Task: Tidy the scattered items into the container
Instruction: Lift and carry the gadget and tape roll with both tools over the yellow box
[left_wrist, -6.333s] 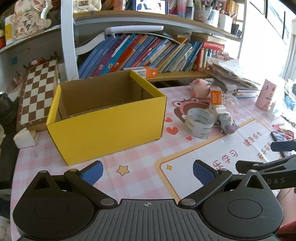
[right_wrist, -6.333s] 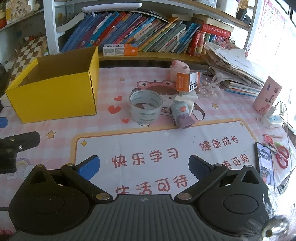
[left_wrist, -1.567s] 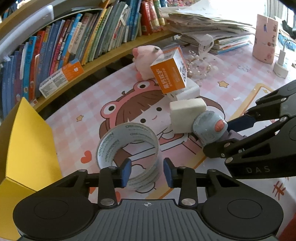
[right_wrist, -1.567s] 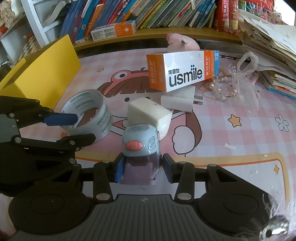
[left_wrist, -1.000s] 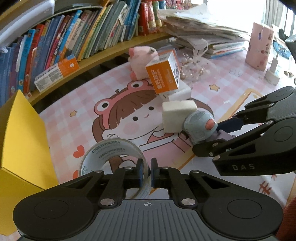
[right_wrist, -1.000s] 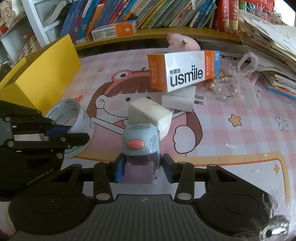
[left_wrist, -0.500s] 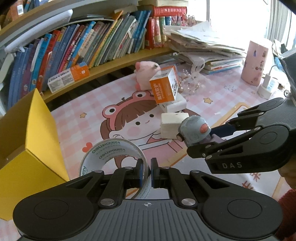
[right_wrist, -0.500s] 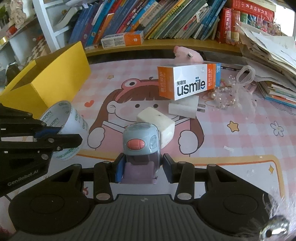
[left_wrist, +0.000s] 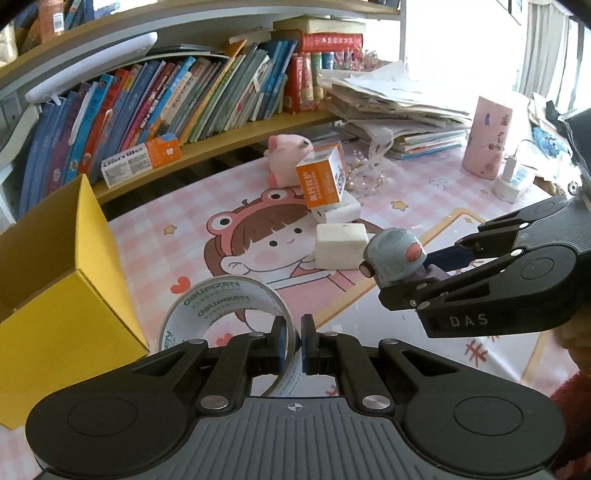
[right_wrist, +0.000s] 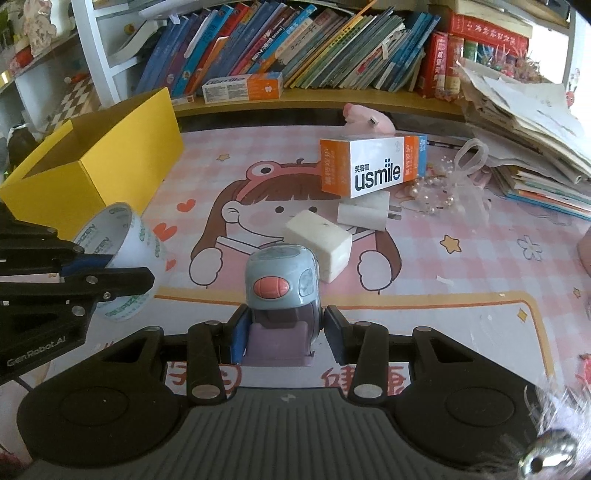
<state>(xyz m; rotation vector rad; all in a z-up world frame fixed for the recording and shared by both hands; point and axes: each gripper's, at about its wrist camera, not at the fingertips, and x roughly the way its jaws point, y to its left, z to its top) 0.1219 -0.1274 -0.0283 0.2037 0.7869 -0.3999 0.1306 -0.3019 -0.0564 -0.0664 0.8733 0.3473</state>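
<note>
1. Clear plastic tape roll pinched through its wall by the left gripper: one pad inside the ring, one outside, jaws nearly together. Ring stands on edge, hole axis running roughly left-right across the gripper, printed band facing up and left.
2. Roll hangs clear of the pink checked desk mat, just beside the near corner of the yellow cardboard box.
3. Right gripper is clamped on a grey-and-purple toy, blue pads on the purple base. Toy upright, grey domed head forward and up, orange oval button facing the camera.
4. Left wrist view shows that toy from the side, lifted off the mat, the right gripper reaching in from the right, fingers pointing left.
5. Right wrist view alone shows the box open at the top, and the left gripper entering level from the left edge with the tape roll tilted.
6. Farther out on the mat: a white foam block, a white plug adapter, and an orange-and-white usmile carton propped on the adapter, long axis left-right.
7. Behind these, a pink plush pig, bead string, bookshelf.
</note>
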